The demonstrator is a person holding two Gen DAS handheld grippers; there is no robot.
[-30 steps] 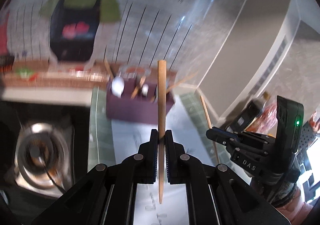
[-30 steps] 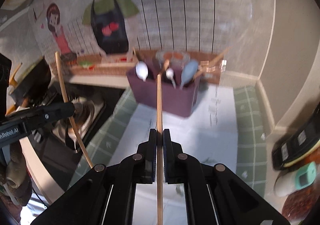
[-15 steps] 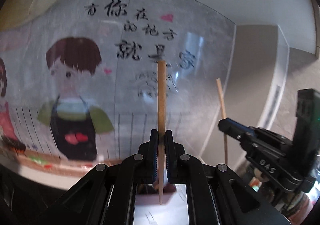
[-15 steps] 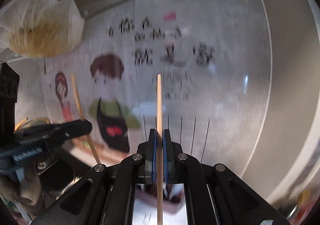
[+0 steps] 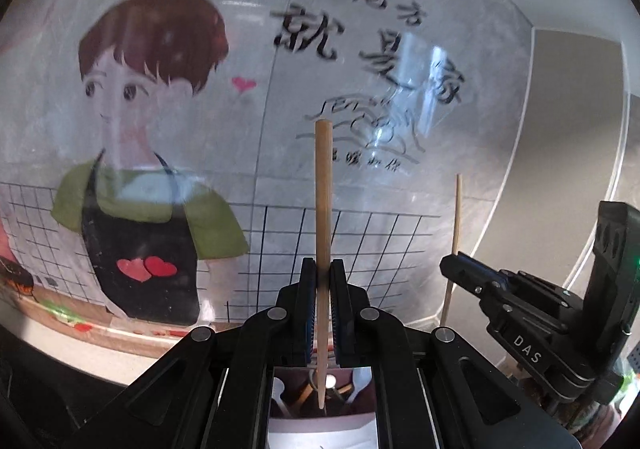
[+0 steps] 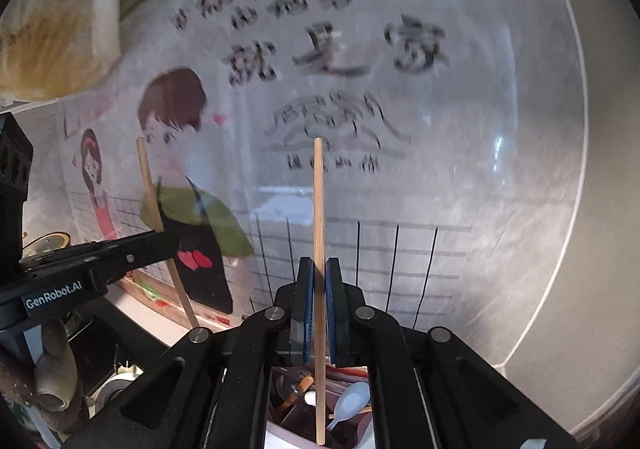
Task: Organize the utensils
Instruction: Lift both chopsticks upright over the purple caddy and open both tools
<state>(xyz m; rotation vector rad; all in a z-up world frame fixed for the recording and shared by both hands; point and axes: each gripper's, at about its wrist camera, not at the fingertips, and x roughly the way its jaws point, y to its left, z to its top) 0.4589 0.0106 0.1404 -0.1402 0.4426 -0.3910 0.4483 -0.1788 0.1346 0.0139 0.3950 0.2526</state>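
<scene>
One chopstick [image 5: 323, 209] is clamped upright in left gripper [image 5: 323, 277] jaws, another chopstick [image 6: 318, 249] in right gripper [image 6: 319, 273] jaws; both held near wall sticker [image 5: 160, 129], above purple utensil box [image 6: 296, 409].

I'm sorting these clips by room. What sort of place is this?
Most likely a home kitchen. A splash-guard wall sheet shows a cartoon cook in an apron, a maroon utensil caddy holds spoons below, and what looks like a stove burner sits at the left edge.
</scene>
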